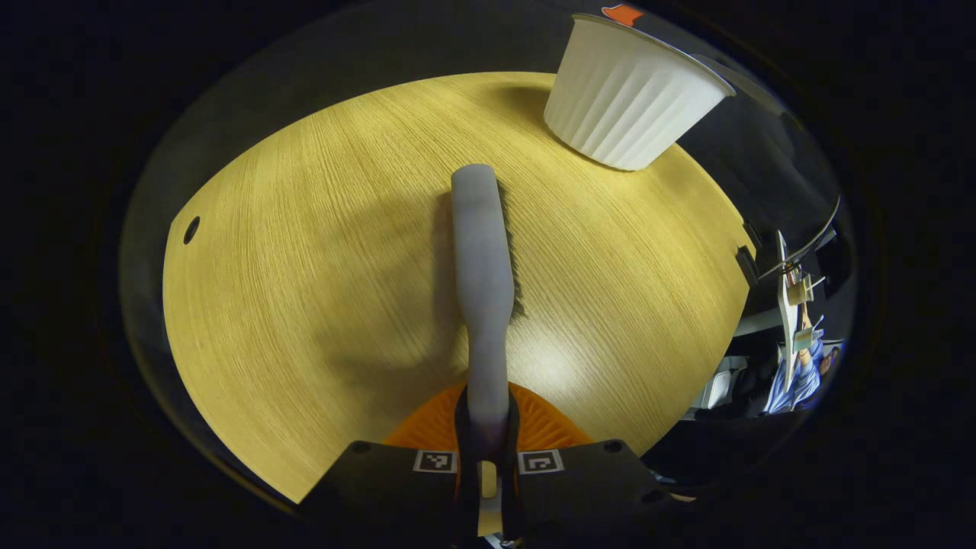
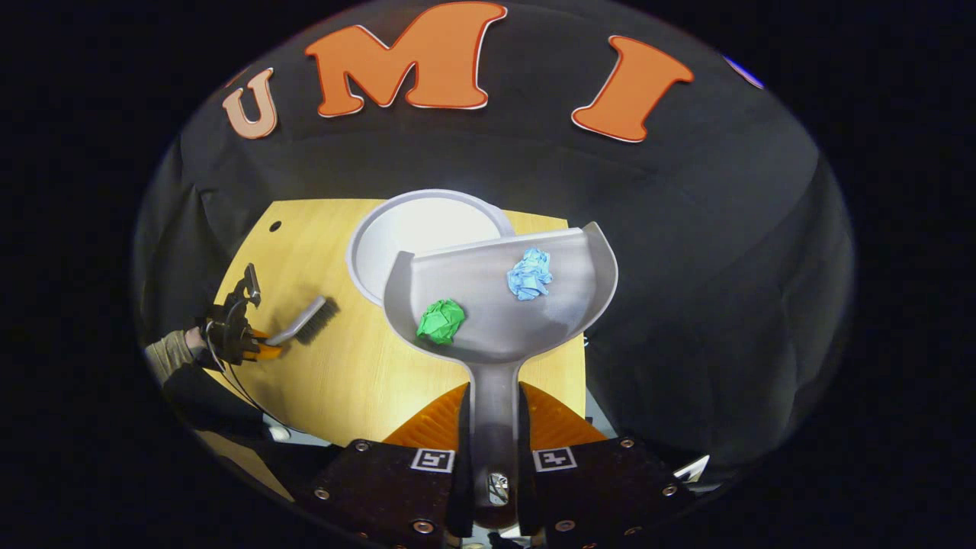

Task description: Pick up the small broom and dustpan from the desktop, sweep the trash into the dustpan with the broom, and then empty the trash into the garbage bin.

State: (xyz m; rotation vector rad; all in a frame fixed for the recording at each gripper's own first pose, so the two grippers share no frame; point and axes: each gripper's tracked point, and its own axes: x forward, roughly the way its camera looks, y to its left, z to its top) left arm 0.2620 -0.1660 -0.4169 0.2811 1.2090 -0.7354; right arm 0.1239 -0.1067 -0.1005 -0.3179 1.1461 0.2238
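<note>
Left gripper view: the left gripper has both fingers clamped on the grey handle of the small broom, which runs straight out from between them, over the wooden desktop. Bristles show as a dark fringe along the head's right edge; whether they touch the wood I can't tell. Top right stands the white ribbed garbage bin, on the far edge of the desk, well apart from the broom tip.

Right gripper view: the right gripper is closed tight on the grey handle of the dustpan — handle pinched between both fingers, pan spreading out ahead and held up w/ its far lip over the bin's open mouth. Inside the pan lie 2 bits of trash: a green paper ball near the left wall, close to the handle end, and a blue paper ball farther out, apart from the green one. Off to the left — the other gripper, held by a sleeved hand, w/ the broom angled over the desk, beside the bin.
</note>
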